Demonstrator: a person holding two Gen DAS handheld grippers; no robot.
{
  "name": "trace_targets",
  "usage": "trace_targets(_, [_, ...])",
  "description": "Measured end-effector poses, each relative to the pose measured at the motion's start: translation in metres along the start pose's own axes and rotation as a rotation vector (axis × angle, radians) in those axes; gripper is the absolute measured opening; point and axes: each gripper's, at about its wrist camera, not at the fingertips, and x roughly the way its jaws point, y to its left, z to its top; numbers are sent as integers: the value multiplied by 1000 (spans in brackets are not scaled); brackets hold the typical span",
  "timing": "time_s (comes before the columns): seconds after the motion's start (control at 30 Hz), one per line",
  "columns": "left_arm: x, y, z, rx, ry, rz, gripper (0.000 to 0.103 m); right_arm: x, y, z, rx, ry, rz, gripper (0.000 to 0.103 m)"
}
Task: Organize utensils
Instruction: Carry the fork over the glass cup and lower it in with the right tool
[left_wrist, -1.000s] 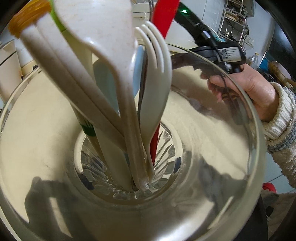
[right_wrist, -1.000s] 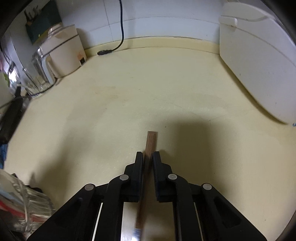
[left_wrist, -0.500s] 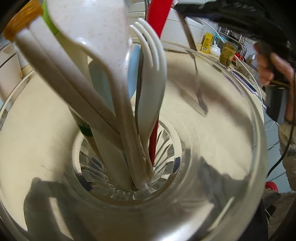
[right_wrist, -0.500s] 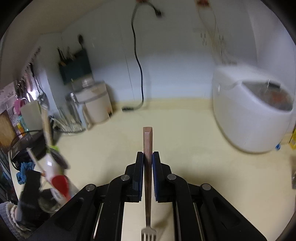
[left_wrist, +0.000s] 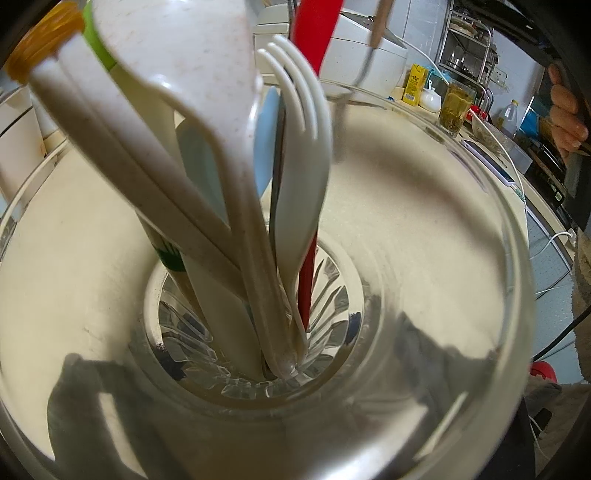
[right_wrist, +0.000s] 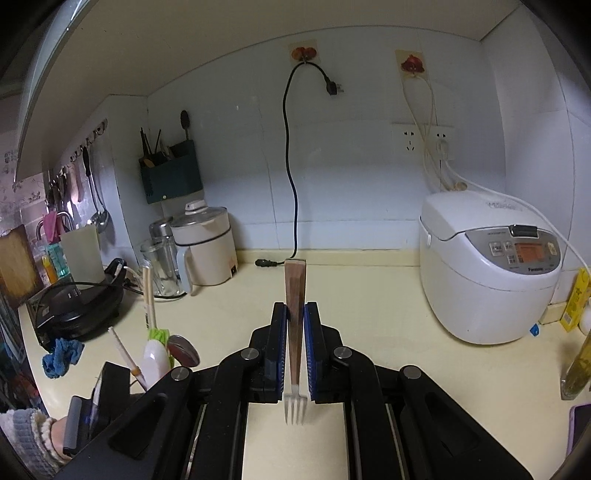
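The left wrist view looks down into a clear glass jar (left_wrist: 461, 295). In it stand a white plastic fork (left_wrist: 306, 147), a speckled white spoon (left_wrist: 184, 55), a red utensil (left_wrist: 314, 33) and several others. My left gripper (left_wrist: 258, 398) is shut on the jar, and its dark fingers (left_wrist: 81, 406) show through the glass. My right gripper (right_wrist: 295, 306) is shut on a fork with a wooden handle (right_wrist: 294, 284), tines toward the camera. That fork (left_wrist: 345, 99) hangs over the jar's far rim.
On the cream counter (right_wrist: 369, 295) a white rice cooker (right_wrist: 487, 277) stands at the right and a kettle (right_wrist: 205, 247) at the back left. A black pan (right_wrist: 74, 302) and a blue cloth (right_wrist: 61, 356) are at the left. A tea glass (right_wrist: 576, 369) and a phone (right_wrist: 581, 424) are at the right edge.
My right gripper has risen and tilted up from the counter with the fork in it, bringing the fork over the jar's far rim. The jar and left gripper have stayed still.
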Motion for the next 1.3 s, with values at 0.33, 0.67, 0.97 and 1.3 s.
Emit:
trace_targets(0.33, [0,0,0,0,0,0,100,-42,27,19,-38,-96,68,9])
trace_targets(0.67, [0,0,0,0,0,0,100,-73,57,44,-67,-195,136,9])
trace_targets(0.97, [-1,0,0,0,0,1,100,-70,84,59,-111,-211,199,9])
trace_targets(1.3, [1,-2,-2,-3,-2,-2,100,-33,107,43,-119,-132,242,9])
